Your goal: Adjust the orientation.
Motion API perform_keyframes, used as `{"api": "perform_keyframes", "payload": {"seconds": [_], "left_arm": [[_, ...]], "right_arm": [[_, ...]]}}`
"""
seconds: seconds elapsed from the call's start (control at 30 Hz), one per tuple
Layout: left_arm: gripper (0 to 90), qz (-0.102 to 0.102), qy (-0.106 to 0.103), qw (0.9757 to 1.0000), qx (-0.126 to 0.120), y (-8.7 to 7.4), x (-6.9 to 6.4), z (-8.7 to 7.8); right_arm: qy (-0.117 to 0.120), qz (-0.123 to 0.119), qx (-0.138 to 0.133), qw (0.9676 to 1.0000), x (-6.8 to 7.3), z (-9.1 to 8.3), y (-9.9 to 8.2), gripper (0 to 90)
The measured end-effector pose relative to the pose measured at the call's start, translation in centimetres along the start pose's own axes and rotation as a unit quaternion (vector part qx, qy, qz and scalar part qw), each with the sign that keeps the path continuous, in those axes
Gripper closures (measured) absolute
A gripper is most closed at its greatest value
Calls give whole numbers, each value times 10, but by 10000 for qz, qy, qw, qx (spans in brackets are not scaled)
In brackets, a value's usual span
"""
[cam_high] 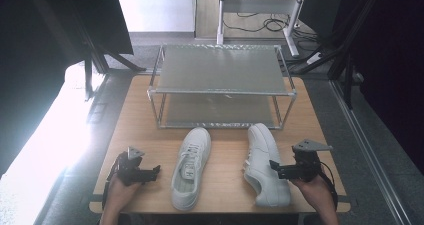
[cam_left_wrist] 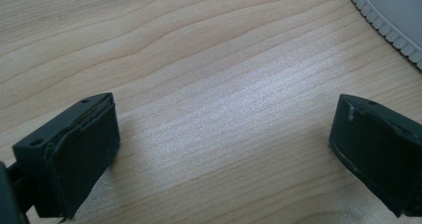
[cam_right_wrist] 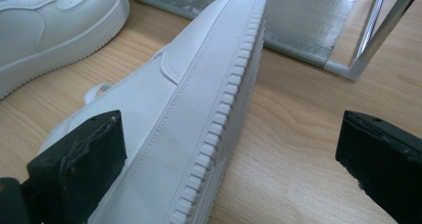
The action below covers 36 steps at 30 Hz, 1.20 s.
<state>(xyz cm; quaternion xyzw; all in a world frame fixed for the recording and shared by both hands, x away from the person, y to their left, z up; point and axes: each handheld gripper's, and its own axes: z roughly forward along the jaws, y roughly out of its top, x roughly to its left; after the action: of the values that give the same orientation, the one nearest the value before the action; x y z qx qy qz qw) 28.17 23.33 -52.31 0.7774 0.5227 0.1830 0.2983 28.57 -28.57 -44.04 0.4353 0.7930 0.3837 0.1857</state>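
Two white sneakers lie on the wooden table [cam_high: 225,185] in front of a metal rack. The left sneaker [cam_high: 191,166] stands upright, toe toward the rack. The right sneaker [cam_high: 265,166] is tipped on its side, its ribbed sole [cam_right_wrist: 224,119] turned to the right. My right gripper [cam_high: 275,170] is open at that shoe's heel end; in the right gripper view [cam_right_wrist: 231,134] the shoe lies between the spread jaws, untouched by the right one. My left gripper [cam_high: 153,172] rests open left of the upright sneaker, over bare wood [cam_left_wrist: 224,119], with a sole edge [cam_left_wrist: 393,15] nearby.
A two-shelf metal rack [cam_high: 222,70] stands at the back middle of the table, both shelves bare; its lower shelf [cam_right_wrist: 298,20] and a leg [cam_right_wrist: 378,30] sit just beyond the tipped shoe. The other sneaker [cam_right_wrist: 50,20] lies to that shoe's left. Dark stands flank the table.
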Motion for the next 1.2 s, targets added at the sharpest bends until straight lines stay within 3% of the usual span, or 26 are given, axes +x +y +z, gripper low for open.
{"api": "perform_keyframes", "payload": {"seconds": [0.2, 0.37, 0.73, 0.93, 1.2], "left_arm": [[0, -3, 2, 10000, -3, 0, 0, 0], [0, -4, 0, 10000, -2, 0, 0, 0], [0, -4, 1, 10000, -3, 0, 0, 0], [0, -12, 4, 10000, -6, 0, 0, 0], [0, -28, 9, 10000, -12, 0, 0, 0]], "right_arm": [[-49, -14, -12, 10000, -1, 1, -2, 0], [-21, 214, -21, 9998, -8, -2, -6, 0], [-162, 406, -74, 9990, -20, -11, -10, 0], [-493, 567, -54, 9972, -39, -22, -17, 3], [-523, 957, -57, 9940, -63, -26, -33, 6]]}}
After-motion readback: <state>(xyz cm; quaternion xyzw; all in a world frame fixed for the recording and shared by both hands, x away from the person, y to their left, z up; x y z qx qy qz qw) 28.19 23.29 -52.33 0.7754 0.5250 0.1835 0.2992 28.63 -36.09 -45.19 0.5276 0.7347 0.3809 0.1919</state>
